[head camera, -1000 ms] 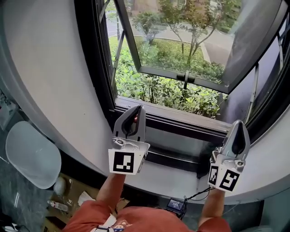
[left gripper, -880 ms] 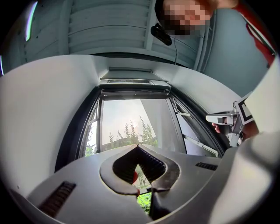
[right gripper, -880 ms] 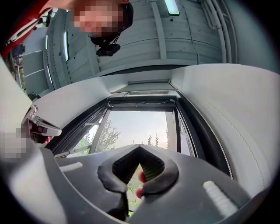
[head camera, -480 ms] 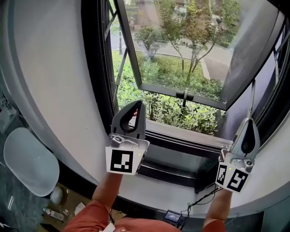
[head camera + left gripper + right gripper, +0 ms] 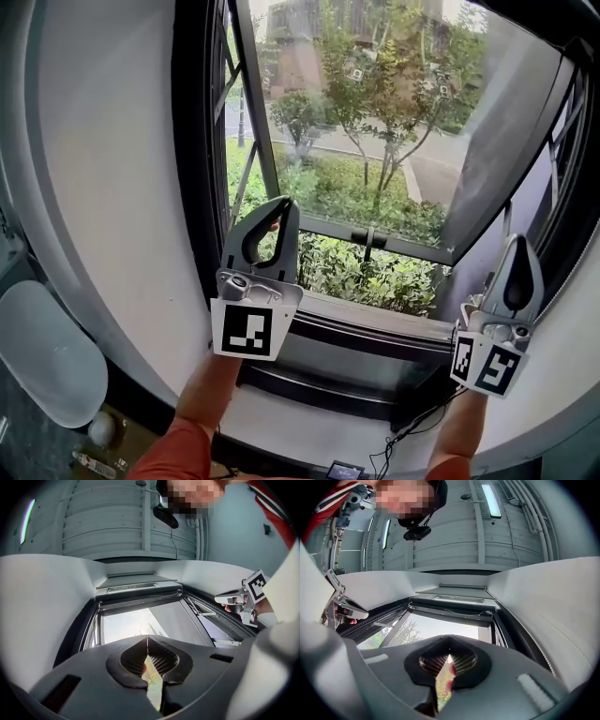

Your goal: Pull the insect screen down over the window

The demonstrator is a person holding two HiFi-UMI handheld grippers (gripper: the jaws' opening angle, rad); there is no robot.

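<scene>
Your two grippers are raised before the window, tips pointing up; the left gripper (image 5: 284, 202) has its jaws pressed together on nothing; the right gripper (image 5: 521, 240) is likewise closed and empty. Past them is one dark window frame (image 5: 192, 141); one glass sash (image 5: 412, 248) is swung outward at its bottom edge; one handle (image 5: 368, 236) sits on its lower rail. The insect screen (image 5: 452, 606) shows only as one dark bar at the head of the opening, apart from both grippers; its long axis runs level, side to side along the frame; it is not yet drawn down. Shrubs (image 5: 366, 272) lie farthest out.
</scene>
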